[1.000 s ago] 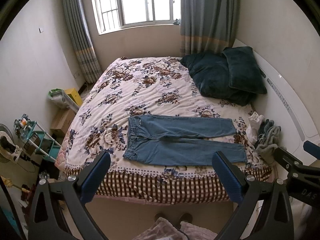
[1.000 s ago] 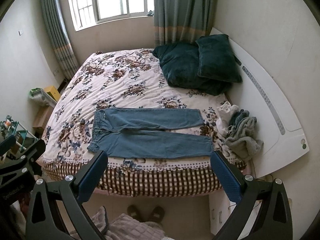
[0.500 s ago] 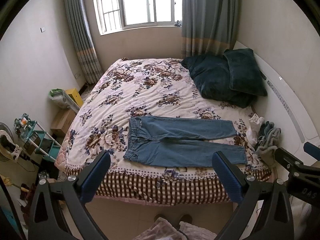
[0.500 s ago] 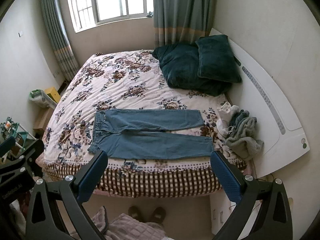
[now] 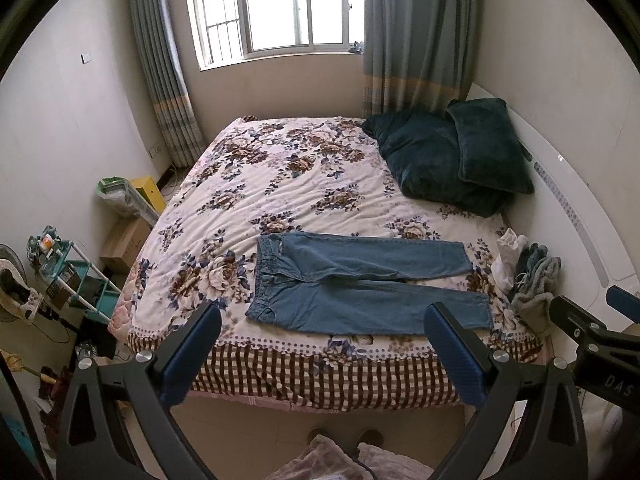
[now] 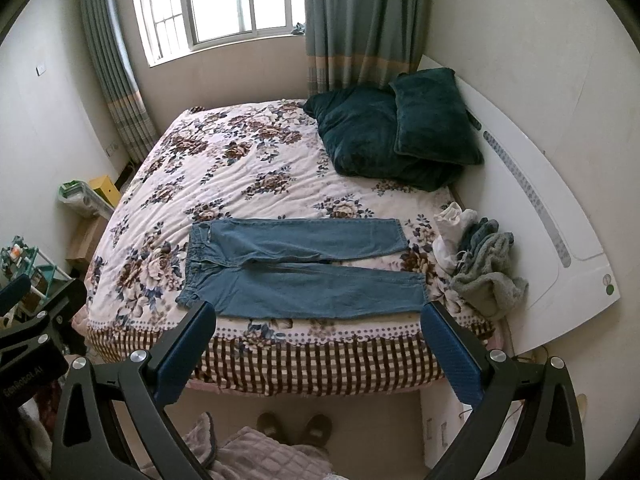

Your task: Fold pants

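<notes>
Blue jeans [image 5: 360, 284] [image 6: 300, 268] lie flat near the front edge of the floral bed [image 5: 280, 184] [image 6: 248, 176], waistband to the left, both legs stretched out to the right. My left gripper [image 5: 322, 320] hangs open above the floor in front of the bed, well short of the jeans, nothing between its blue pads. Held at about the same height and distance, my right gripper [image 6: 318, 318] is open and empty too. Each gripper shows at the edge of the other's view.
Two dark green pillows [image 5: 452, 160] [image 6: 396, 136] lean at the white headboard [image 6: 540, 208]. A heap of grey and white clothes [image 5: 528, 272] [image 6: 480, 256] lies at the bed's right edge. Boxes and a teal rack [image 5: 76, 280] crowd the left floor. Slippers [image 6: 296, 426] show below.
Both views have drifted slightly, so the bed and jeans sit a little lower in frame. The jeans have not moved and both grippers stay open.
</notes>
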Available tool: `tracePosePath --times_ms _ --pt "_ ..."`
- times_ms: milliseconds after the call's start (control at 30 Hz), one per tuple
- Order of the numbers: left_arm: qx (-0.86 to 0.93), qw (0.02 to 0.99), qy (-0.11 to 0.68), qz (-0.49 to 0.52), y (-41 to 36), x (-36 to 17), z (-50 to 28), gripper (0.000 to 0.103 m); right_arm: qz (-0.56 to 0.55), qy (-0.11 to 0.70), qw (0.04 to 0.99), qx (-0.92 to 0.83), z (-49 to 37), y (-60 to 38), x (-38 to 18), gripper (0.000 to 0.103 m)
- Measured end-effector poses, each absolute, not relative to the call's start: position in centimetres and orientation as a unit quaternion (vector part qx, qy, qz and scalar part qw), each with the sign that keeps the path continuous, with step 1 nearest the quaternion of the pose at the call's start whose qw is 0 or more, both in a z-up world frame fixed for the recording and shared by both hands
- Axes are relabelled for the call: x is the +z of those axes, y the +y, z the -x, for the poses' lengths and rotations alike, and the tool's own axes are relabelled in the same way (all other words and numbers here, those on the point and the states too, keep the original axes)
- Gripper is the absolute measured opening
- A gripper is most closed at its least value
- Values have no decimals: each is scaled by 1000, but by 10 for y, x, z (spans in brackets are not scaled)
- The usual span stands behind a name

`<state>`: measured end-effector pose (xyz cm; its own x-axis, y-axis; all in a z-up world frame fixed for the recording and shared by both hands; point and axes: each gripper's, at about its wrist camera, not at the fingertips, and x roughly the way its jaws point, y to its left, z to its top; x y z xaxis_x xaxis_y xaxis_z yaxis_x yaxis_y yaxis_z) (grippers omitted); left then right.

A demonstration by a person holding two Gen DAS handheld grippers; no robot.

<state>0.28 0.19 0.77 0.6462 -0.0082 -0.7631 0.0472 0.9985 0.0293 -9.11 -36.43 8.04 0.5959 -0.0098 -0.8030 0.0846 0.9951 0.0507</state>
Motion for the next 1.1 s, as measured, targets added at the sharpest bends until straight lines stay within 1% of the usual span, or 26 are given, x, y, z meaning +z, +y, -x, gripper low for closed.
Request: tracePosePath --times_ms 533,767,900,1100 --pt "-15 907 420 -23 1 8 -4 103 -46 449 892 -26 91 -363 80 103" --pt "5 909 415 -26 -9 0 -21 103 -48 441 896 -25 84 -364 75 103" --pt "29 914 405 -23 -15 -19 -40 103 -55 426 903 -33 61 -377 48 103" --pt "61 905 420 -21 -18 -69 -79 103 -61 445 893 -31 8 -394 -14 103"
